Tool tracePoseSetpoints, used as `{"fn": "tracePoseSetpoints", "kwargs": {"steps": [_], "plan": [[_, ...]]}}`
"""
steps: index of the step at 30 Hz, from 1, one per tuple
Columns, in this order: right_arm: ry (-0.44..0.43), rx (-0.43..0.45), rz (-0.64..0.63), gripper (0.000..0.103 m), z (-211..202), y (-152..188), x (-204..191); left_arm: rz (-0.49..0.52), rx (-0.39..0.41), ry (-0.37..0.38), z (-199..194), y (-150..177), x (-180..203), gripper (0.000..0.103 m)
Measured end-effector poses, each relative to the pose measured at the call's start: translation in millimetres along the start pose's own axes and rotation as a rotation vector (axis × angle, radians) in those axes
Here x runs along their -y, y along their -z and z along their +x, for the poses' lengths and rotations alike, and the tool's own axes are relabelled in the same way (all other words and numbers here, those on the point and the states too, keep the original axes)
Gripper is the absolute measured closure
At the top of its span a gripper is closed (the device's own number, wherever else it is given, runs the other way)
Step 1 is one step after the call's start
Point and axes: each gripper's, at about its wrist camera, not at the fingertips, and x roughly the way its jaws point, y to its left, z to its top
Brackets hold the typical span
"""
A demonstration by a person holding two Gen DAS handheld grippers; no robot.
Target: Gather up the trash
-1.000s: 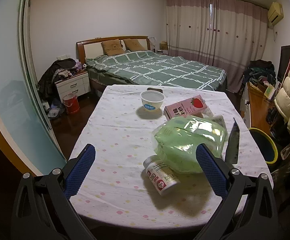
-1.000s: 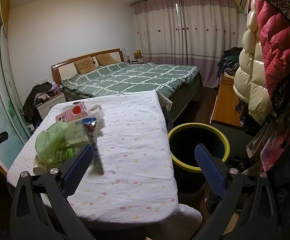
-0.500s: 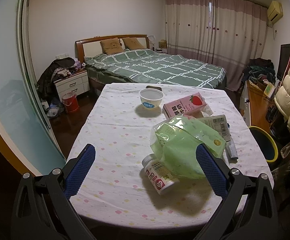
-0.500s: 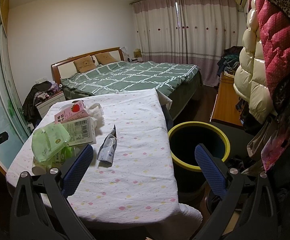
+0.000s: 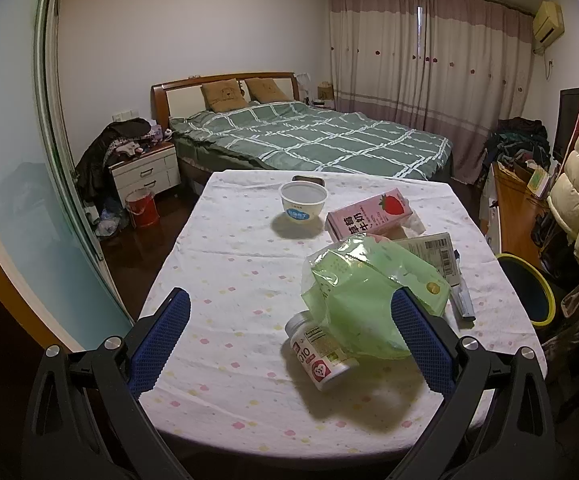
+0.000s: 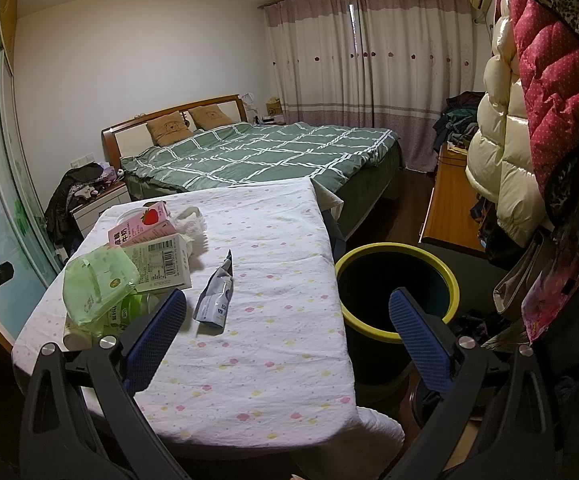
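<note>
Right hand-held gripper (image 6: 287, 332): jaws spread wide, empty, held above the near edge of the surface (image 6: 273, 360), its right finger over the bin (image 6: 397, 280). Left hand-held gripper (image 5: 289, 344): likewise wide open, nothing held, at the near end of the surface. Between the left fingers, lying on its side: white pill bottle (image 5: 319, 354), rigid, smooth and round, likely to roll; best pinched across the body. Touching and partly over it: green plastic pouch (image 5: 369, 292), soft, crinkly, light, probably slippery; take it at a bunched edge or fold. Behind it: flat white carton (image 5: 435, 250) with barcode, light card, stiff across the faces, graspable by an edge. Beside that, near the right edge: grey foil sachet (image 6: 217, 296), flat, limp, thin, hard to lift off the cloth; its raised torn tip offers the easiest hold. Further out: pink strawberry milk carton (image 5: 369, 216), lying down, stiff, weight unknown; crumpled white tissue (image 6: 191, 228) against it, soft and very light. Far end: white bowl (image 5: 303, 202), upright, thin-walled; grip the rim. Bin stands on the floor just beside the surface's right edge, open-topped, yellow-rimmed. Bed (image 5: 309, 140) beyond.
</note>
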Motion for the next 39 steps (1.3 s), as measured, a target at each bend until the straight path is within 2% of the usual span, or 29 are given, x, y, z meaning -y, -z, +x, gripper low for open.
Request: {"fn": "tracePoseSetpoints", "kwargs": {"steps": [13,18,27,32,39], "plan": [[-0.004,-0.005,0.002,0.006,2,1,0,0.001,-0.004,-0.003,3,1,-1,0.004],[-0.069,-0.023,-0.022,0.006,15,4,-12,-0.011,0.007,-0.018,1,0,-7,0.004],[-0.246,-0.097,-0.166,0.006,56,4,-91,-0.062,0.02,-0.073,-1,1,-38,0.004],[-0.357,-0.168,-0.179,0.006,83,2,-133,-0.089,0.005,-0.097,6,6,-55,0.004],[-0.389,-0.256,-0.175,0.006,114,7,-170,-0.105,-0.011,-0.109,17,12,-72,0.004]]}}
